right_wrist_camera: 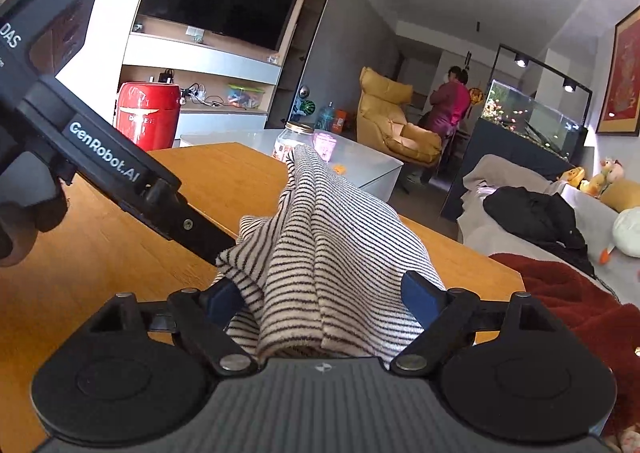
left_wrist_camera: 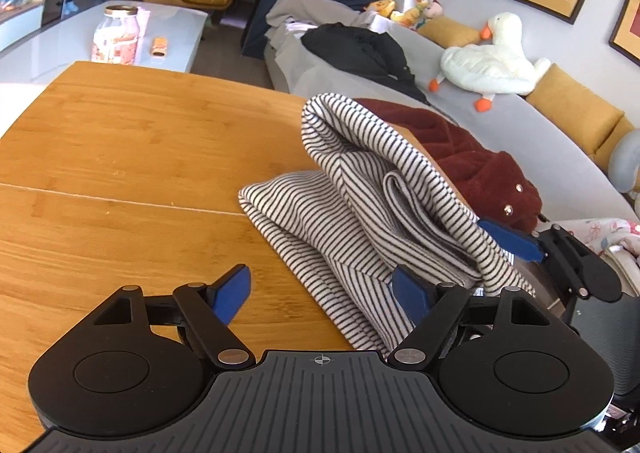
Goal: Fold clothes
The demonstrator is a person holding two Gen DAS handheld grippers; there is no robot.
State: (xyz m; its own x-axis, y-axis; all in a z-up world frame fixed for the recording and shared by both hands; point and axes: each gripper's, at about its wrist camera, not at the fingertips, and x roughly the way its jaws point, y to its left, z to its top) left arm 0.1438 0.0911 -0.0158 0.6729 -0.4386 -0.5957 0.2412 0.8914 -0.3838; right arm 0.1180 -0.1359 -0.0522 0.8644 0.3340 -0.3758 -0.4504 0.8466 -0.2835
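Observation:
A black-and-white striped garment (left_wrist_camera: 320, 221) lies bunched at the right side of the wooden table (left_wrist_camera: 120, 173), with one part standing up in a peak. My left gripper (left_wrist_camera: 322, 293) is open. Its left pad is bare over the wood and its right pad sits at the cloth's edge. In the right wrist view the striped garment (right_wrist_camera: 320, 253) is heaped between and over the spread fingers of my right gripper (right_wrist_camera: 322, 297), which is open. One of that gripper's blue fingers (left_wrist_camera: 510, 239) shows under the cloth's right edge. The left gripper's black housing (right_wrist_camera: 104, 157) reaches in from the upper left.
A maroon fleece garment (left_wrist_camera: 472, 157) lies just past the table's right edge on a grey sofa (left_wrist_camera: 500, 125), with a black garment (left_wrist_camera: 360, 49) and a plush duck (left_wrist_camera: 488, 61). A glass jar (left_wrist_camera: 116, 35) stands on a grey coffee table beyond. A person (right_wrist_camera: 452, 101) stands far back.

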